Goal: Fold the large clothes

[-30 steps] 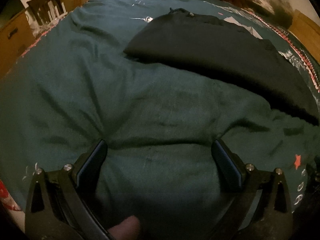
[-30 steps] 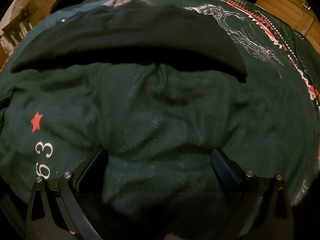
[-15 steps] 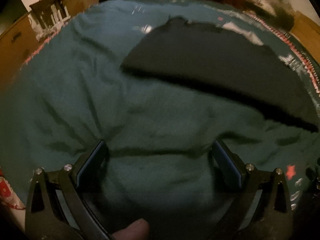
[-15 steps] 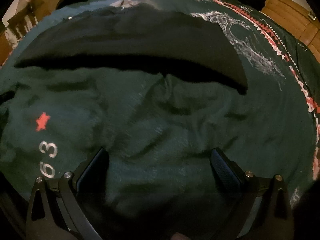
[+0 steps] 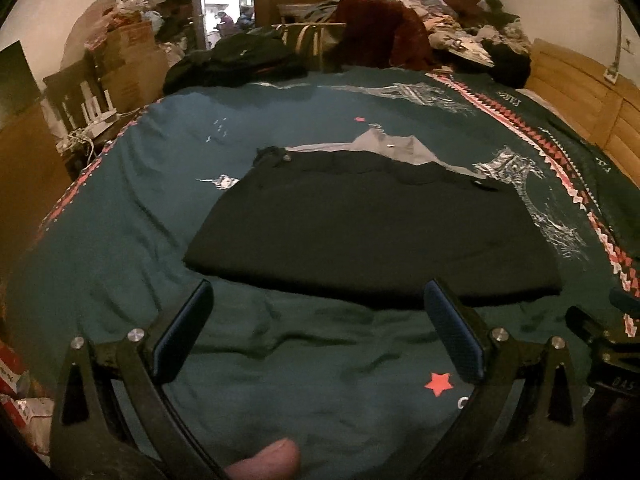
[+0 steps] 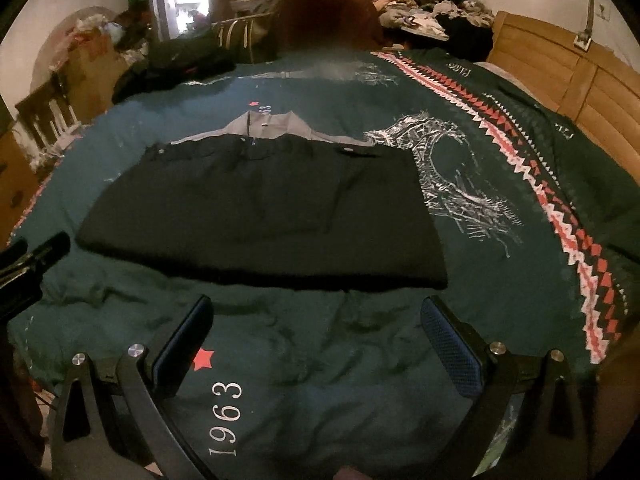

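A black garment (image 5: 372,224) lies folded flat on a dark teal bedspread (image 5: 160,208), with a grey garment (image 5: 384,146) showing behind its far edge. In the right wrist view the black garment (image 6: 272,208) and the grey one (image 6: 276,126) lie the same way. My left gripper (image 5: 318,308) is open and empty, held above the bedspread short of the black garment's near edge. My right gripper (image 6: 316,316) is open and empty, also short of that edge. The left gripper also shows at the left of the right wrist view (image 6: 28,264).
Piles of clothes (image 5: 432,36) and a chair (image 5: 308,42) stand past the far end of the bed. A wooden headboard (image 5: 580,92) runs along the right. Cardboard boxes (image 5: 128,64) and clutter stand at the left. A doorway (image 5: 224,12) opens at the back.
Both grippers have lifted and drawn back from the bedspread, so the whole folded garment and the room have come into view. Both stay open and empty.
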{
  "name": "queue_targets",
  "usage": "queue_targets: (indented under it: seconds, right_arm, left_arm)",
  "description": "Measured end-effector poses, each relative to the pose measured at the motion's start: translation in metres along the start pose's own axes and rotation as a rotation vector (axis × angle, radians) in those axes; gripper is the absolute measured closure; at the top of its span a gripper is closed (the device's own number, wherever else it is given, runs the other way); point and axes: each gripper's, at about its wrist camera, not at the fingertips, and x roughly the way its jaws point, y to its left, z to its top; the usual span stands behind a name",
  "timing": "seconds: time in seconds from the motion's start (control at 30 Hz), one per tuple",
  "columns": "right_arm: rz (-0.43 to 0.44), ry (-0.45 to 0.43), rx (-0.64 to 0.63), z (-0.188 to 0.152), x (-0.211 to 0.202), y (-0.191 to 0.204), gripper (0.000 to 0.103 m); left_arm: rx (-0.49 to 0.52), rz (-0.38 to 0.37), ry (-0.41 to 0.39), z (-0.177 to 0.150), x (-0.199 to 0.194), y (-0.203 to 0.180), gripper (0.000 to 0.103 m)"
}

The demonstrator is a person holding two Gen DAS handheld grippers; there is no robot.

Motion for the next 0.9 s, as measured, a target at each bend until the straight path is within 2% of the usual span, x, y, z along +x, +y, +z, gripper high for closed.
queue_targets:
  seconds: [0.3, 0.37, 0.43, 0.53, 0.67, 0.73, 0.83, 0.9]
  right_arm:
    - [-0.002, 0.024, 0.032, -0.005, -0.005, -0.003, 0.000]
    - [-0.001, 0.026, 0.031, -0.006, -0.004, -0.003, 0.000]
    - [-0.002, 0.032, 0.022, -0.008, 0.000, -0.003, 0.000]
    - [-0.017, 0.045, -0.015, -0.016, 0.008, -0.001, 0.000]
    - [-0.019, 0.081, -0.037, -0.037, 0.024, -0.004, 0.000]
    - [-0.022, 0.107, -0.053, -0.046, 0.035, -0.003, 0.000]
    - [-0.012, 0.142, -0.078, -0.055, 0.049, 0.002, 0.000]
    - [-0.002, 0.154, -0.091, -0.057, 0.056, 0.007, 0.000]
  left_arm:
    - [0.000, -0.022, 0.032, -0.004, 0.003, 0.001, 0.000]
    - [-0.028, -0.066, 0.053, -0.005, 0.011, 0.009, 0.000]
    - [-0.094, -0.143, 0.094, -0.012, 0.028, 0.029, 0.000]
    - [-0.199, -0.161, 0.178, -0.032, 0.059, 0.069, 0.000]
    - [-0.417, -0.176, 0.271, -0.073, 0.096, 0.136, 0.001]
    - [-0.470, -0.245, 0.222, -0.082, 0.094, 0.147, 0.000]
    - [-0.479, -0.271, 0.211, -0.077, 0.090, 0.144, 0.001]
    - [-0.514, -0.335, 0.186, -0.067, 0.087, 0.144, 0.002]
